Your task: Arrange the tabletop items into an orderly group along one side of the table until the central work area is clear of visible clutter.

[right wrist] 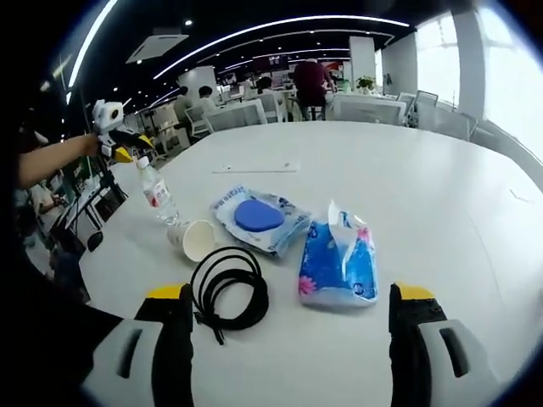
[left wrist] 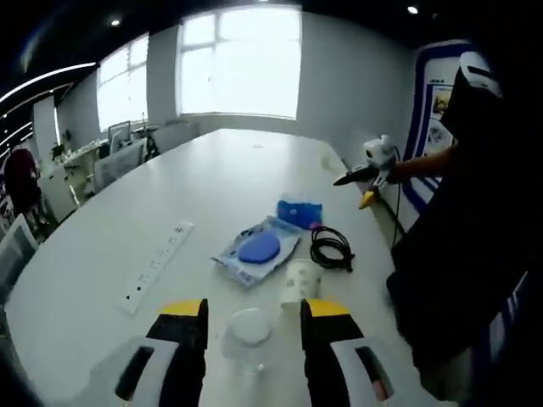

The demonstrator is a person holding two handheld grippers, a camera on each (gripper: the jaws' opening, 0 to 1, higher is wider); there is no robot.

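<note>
In the left gripper view, a white power strip (left wrist: 156, 264) lies flat on the white tabletop (left wrist: 212, 182), off to the left of the other things. The left claw (left wrist: 254, 314) rises from the bottom with its yellow-tipped jaws set apart; a clear plastic bottle (left wrist: 249, 331) stands between them, seen from above by its cap, and whether the jaws touch it cannot be told. Just past the bottle a white paper cup (left wrist: 299, 281) lies on its side. Left of the cup and a little farther off lies a flat clear packet with a blue round lid (left wrist: 257, 250). Beyond that sits a blue tissue pack (left wrist: 299, 212), and to its right a coiled black cable (left wrist: 331, 247) rests on the tabletop. Farther right, a person in dark clothes (left wrist: 462, 220) stands at the tabletop's edge, holding the right claw (left wrist: 356, 188) above the surface; its jaw state cannot be told from here.

In the right gripper view, the left claw (right wrist: 125, 149) appears at far left, held by an arm, just beside the bottle (right wrist: 158, 194), which stands upright. The paper cup (right wrist: 196, 238) lies next to the bottle's base with its mouth toward the camera. The black cable (right wrist: 227, 289) is coiled just below the cup. The clear packet (right wrist: 260, 219) lies to the right of the cup, and the blue tissue pack (right wrist: 338, 262) rests beside it, a white tissue sticking out of its top. The right claw (right wrist: 288, 307) is wide open and holds nothing, with the cable and tissue pack lying between its jaws in the view.
</note>
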